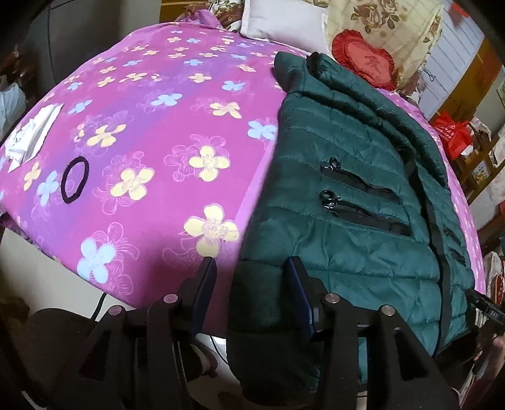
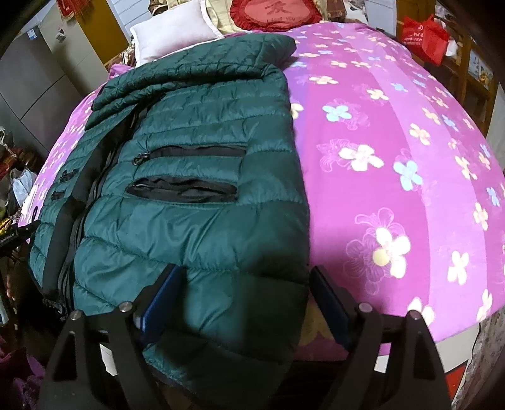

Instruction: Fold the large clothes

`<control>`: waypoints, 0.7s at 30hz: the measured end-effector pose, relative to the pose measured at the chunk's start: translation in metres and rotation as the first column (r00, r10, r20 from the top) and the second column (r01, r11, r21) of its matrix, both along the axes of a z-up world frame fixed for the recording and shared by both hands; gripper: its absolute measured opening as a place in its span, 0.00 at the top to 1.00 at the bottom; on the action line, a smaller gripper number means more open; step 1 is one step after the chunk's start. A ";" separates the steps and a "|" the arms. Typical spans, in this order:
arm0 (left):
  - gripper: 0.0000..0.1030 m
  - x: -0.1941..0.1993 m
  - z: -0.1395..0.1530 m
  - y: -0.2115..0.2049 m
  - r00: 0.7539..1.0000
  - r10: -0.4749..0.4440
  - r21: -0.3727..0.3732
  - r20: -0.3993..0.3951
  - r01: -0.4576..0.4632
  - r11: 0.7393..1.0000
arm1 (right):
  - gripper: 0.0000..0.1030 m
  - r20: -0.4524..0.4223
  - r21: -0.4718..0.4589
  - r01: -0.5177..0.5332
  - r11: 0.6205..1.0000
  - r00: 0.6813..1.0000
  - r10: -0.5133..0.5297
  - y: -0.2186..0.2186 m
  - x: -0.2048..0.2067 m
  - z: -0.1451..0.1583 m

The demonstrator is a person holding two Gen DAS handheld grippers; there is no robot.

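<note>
Left gripper (image 1: 252, 268): its jaws stand apart over the near left corner of the jacket (image 1: 356, 195). The hem sits in the gap, but the pads do not press on it, so it holds nothing.

Right gripper (image 2: 246, 277): its jaws are spread wide across the near right corner of the jacket (image 2: 195, 195). Green cloth lies between them and no pad squeezes it. It holds nothing too.

Jacket: a big green puffy one, lying flat on the quilt (image 1: 151, 151). It looks folded in already, with a sleeve laid over the top end and two black pocket zips facing up. Its near hem hangs a little over the bed's edge, close to both grippers.

Quilt: pink with flowers, covering the whole bed. A black hair band (image 1: 75, 179) and some white paper (image 1: 28, 138) lie on it, well apart from the jacket.

Far end: a white pillow (image 2: 176, 34) and a red heart cushion (image 2: 277, 14) lie past the jacket's collar.

Step in hand: I think both grippers are lining up on the near hem, one at each corner (no grip yet).

Next move: likely both need to pinch the hem, lift together, and carry it toward the collar so the jacket folds in half. The cloth is puffy and slippery, so a deep bite would help.
</note>
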State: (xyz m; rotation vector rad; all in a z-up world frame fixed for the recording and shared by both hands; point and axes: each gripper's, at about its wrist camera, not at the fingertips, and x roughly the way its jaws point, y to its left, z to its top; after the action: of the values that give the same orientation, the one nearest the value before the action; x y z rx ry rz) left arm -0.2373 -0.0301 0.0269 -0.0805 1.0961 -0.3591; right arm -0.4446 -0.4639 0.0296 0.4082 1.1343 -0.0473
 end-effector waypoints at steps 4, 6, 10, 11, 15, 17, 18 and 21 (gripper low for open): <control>0.61 0.003 0.001 -0.001 1.000 -0.007 0.017 0.011 0.007 1.000 | 0.14 -0.003 0.007 0.019 1.000 1.000 -0.019 -0.006 0.001 -0.001; 0.61 0.006 0.002 0.003 1.000 0.003 -0.001 0.006 -0.003 1.000 | 0.14 -0.005 0.005 0.017 1.000 1.000 -0.017 -0.006 0.002 -0.001; 0.57 0.014 -0.001 0.010 0.999 0.037 -0.028 -0.006 -0.037 0.999 | 0.14 -0.007 0.001 0.015 1.000 1.000 -0.015 -0.007 0.004 0.000; 0.55 0.014 -0.003 0.010 0.999 0.044 -0.034 -0.014 -0.045 0.998 | 0.14 -0.005 0.003 0.019 1.000 1.000 -0.019 -0.009 0.004 0.000; 0.50 0.007 -0.005 0.004 1.000 0.031 -0.031 -0.002 -0.031 0.999 | 0.13 -0.008 0.049 0.047 0.998 0.999 -0.046 -0.016 0.005 -0.006; 0.49 0.004 -0.005 0.001 1.000 0.031 -0.021 0.006 -0.031 0.999 | 0.12 0.001 0.052 0.045 0.998 0.999 -0.045 -0.015 0.005 -0.006; 0.49 0.002 -0.005 -0.001 1.000 0.028 -0.015 0.007 -0.028 0.999 | 0.12 -0.003 0.044 0.030 0.999 1.000 -0.029 -0.012 0.007 -0.006; 0.49 0.000 -0.005 -0.005 1.000 0.018 -0.009 0.002 -0.018 1.000 | 0.12 0.007 0.087 -0.027 0.996 1.000 0.026 -0.001 0.008 -0.004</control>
State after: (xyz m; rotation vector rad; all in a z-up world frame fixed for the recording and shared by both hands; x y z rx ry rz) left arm -0.2375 -0.0353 0.0222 -0.0980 1.0913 -0.3477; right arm -0.4362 -0.4654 0.0252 0.4710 1.1381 0.0270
